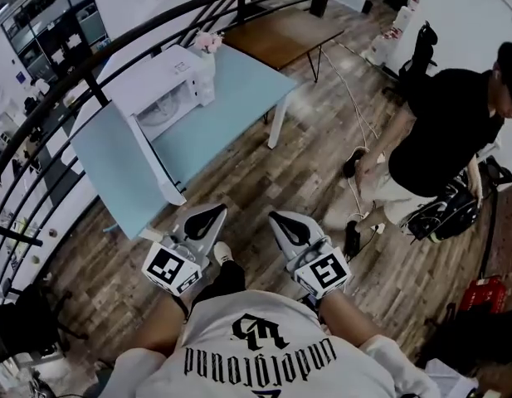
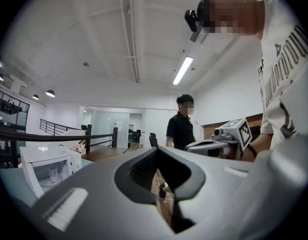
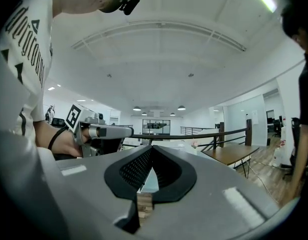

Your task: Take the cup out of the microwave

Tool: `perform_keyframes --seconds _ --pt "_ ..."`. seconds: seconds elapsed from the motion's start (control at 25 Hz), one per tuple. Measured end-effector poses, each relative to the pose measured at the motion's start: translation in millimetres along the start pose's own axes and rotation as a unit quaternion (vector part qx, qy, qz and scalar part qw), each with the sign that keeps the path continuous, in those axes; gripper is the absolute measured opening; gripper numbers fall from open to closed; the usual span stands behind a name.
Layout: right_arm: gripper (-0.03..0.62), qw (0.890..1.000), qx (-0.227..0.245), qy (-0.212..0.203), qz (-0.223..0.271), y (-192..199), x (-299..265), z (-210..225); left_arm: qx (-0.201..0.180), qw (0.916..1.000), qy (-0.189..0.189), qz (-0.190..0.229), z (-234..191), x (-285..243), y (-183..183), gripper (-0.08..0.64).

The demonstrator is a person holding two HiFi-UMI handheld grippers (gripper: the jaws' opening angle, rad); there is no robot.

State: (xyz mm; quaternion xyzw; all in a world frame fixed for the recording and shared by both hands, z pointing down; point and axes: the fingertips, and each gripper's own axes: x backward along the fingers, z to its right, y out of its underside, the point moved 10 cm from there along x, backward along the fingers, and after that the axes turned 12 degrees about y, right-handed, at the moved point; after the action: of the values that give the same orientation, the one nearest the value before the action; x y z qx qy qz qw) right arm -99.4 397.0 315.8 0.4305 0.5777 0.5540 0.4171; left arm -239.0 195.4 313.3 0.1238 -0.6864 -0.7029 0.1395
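Nearest, the grey left gripper and grey right gripper are both pinched shut on nothing, so one should spread its jaws before reaching level toward the clear glass cup standing inside the open white microwave at eleven o'clock.

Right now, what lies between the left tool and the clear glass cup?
Head view: wooden floor, then light-blue tabletop beside the open white microwave door.
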Motion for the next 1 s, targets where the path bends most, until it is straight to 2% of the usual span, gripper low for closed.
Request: perform_keyframes --seconds 0.24,0.52,0.76,1.0 --pt "0.003 1.0 -0.007 -0.006 -0.008 11 -63 22 0.004 1.0 -0.006 -0.001 -64 -18 9 0.049" --pt "0.003 1.0 -0.01 -0.008 -0.004 4 -163 43 0.003 1.0 -0.001 -0.005 -155 -27 4 0.049" --pt "0.003 1.0 -0.008 -0.016 -0.003 0 -241 44 0.0 1.0 0.003 -0.005 -226 -22 0 0.049" --pt "0.003 0.999 0.006 -0.04 0.004 -5 -303 32 0.001 0.9999 -0.011 0.001 -277 -4 0 0.049"
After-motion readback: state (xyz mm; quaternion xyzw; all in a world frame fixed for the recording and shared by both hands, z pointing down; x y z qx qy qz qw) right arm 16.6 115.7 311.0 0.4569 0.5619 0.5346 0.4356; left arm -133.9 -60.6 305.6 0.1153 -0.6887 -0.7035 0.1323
